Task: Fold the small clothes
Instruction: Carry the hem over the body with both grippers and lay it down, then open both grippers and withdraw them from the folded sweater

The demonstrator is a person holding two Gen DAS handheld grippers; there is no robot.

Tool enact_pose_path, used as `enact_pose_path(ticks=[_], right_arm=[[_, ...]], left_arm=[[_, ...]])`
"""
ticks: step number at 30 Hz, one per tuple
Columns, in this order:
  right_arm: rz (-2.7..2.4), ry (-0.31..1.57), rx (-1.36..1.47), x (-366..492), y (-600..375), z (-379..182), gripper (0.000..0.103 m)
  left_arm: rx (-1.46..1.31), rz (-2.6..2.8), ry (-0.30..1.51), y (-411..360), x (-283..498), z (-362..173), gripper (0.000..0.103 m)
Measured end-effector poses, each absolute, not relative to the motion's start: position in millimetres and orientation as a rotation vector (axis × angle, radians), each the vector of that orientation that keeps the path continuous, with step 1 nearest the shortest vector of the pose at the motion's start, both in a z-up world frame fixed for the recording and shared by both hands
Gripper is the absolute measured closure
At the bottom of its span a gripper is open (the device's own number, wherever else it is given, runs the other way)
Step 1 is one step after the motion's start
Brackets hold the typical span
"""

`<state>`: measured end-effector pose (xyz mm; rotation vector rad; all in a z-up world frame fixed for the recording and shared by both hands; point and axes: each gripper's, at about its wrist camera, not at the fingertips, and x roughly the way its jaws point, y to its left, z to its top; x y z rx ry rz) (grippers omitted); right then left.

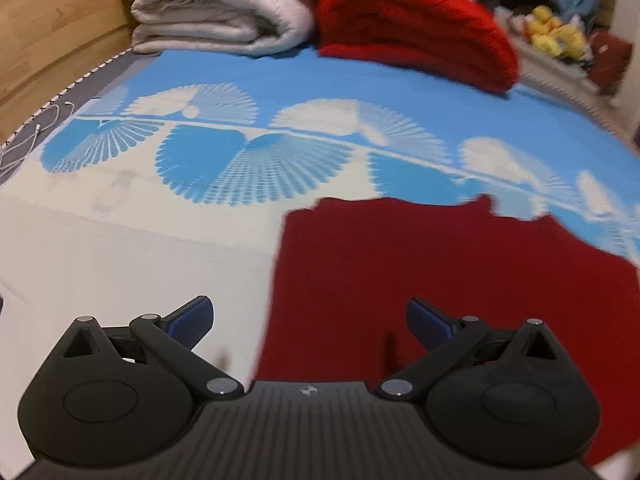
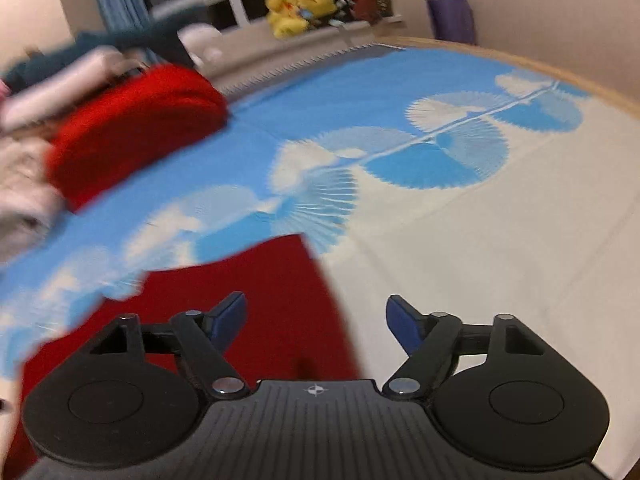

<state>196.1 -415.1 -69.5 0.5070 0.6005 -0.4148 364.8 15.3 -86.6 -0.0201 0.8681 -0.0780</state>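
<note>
The work surface is a bed covered by a sheet [image 1: 280,80] printed half sky blue, half off-white, with a row of fan-shaped, finely ribbed semicircles along the line where the two colours meet; the cloth looks smooth and flat, with faint creases on the white part. A light wooden bed frame [image 1: 44,28] curves along the far left edge. At the far end lie a thick, fleecy cream blanket [image 1: 216,4] folded in soft layers and, to its right, a fuzzy bright red blanket [image 1: 412,24] folded into a rounded bundle. Beyond them, on a ledge, sits a cluster of yellow plush toys [image 2: 300,10], with a blue curtain [image 2: 116,4] to the left and a purple cylinder [image 2: 452,18] in the far right corner. The small garment [image 1: 460,288], a dark red, matte piece with straight edges and a notched far edge, lies flat on the near part of the sheet, straddling the white and blue zones. The left gripper [image 1: 310,320] hovers over its left edge, blue-padded fingers spread wide and holding nothing. The right gripper [image 2: 316,322] hangs over its right edge, likewise spread apart and empty.
</note>
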Motion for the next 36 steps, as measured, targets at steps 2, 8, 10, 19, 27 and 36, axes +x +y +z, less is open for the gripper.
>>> enact_pose_path(ticks=[2, 8, 10, 19, 27, 36], right_arm=[[-0.371, 0.579, 0.539, 175.4, -403.0, -73.6, 0.018], [-0.272, 0.638, 0.644, 104.5, -356.0, -90.8, 0.015], [-0.245, 0.656, 0.665, 93.2, -345.3, -98.0, 0.015], [-0.235, 0.683, 0.740, 88.4, -335.2, -115.9, 0.014], [-0.241, 0.718, 0.763, 100.0, -330.4, -127.3, 0.014], [-0.273, 0.752, 1.035, 111.0, -341.8, -159.7, 0.015]], left_arm=[[-0.027, -0.102, 0.852, 13.7, 333.2, -79.3, 0.000], [-0.009, -0.100, 0.943, 22.1, 245.0, -111.8, 0.000], [0.009, -0.089, 0.981, 24.1, 231.2, -125.2, 0.000], [0.065, -0.049, 0.955, 31.4, 214.0, -133.1, 0.000], [0.053, -0.065, 0.952, 36.1, 221.8, -132.6, 0.000], [0.047, -0.081, 0.962, 28.9, 232.0, -134.8, 0.000]])
